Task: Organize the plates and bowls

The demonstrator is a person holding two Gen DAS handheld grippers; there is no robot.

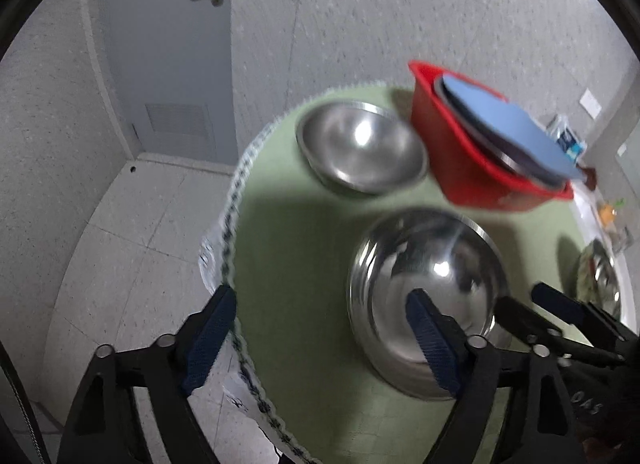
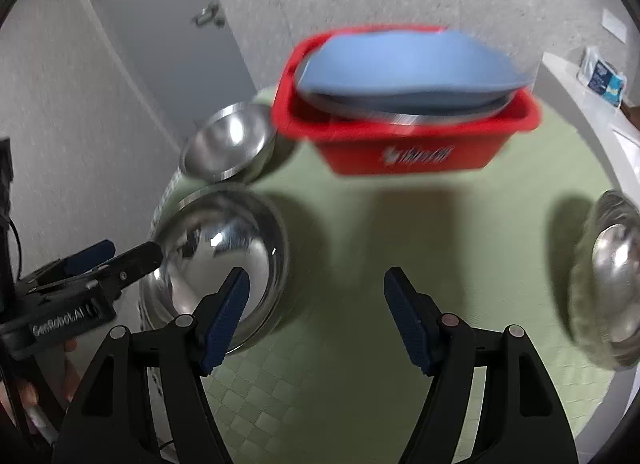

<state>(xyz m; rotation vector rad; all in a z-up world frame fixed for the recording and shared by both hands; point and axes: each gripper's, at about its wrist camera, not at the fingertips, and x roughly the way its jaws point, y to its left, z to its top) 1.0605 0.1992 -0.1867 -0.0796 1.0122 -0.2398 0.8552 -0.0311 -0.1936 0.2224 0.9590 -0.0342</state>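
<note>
Presently: both tools, left tool (image 1: 320, 338) and right tool (image 2: 316, 318), stood apart, empty, nearing large steel bowl (image 1: 428, 288); gripping its rim was judged next.

Legible markings:
1. Left gripper (image 2: 128, 254), body at nine o'clock in the right wrist view: white lettering "GenRobot.AI".
2. Red plastic tub (image 2: 408, 156), front wall at twelve o'clock: white printed logo, too blurred to read.
3. Blue-and-white packet (image 2: 604, 78), at two o'clock: print illegible.
</note>
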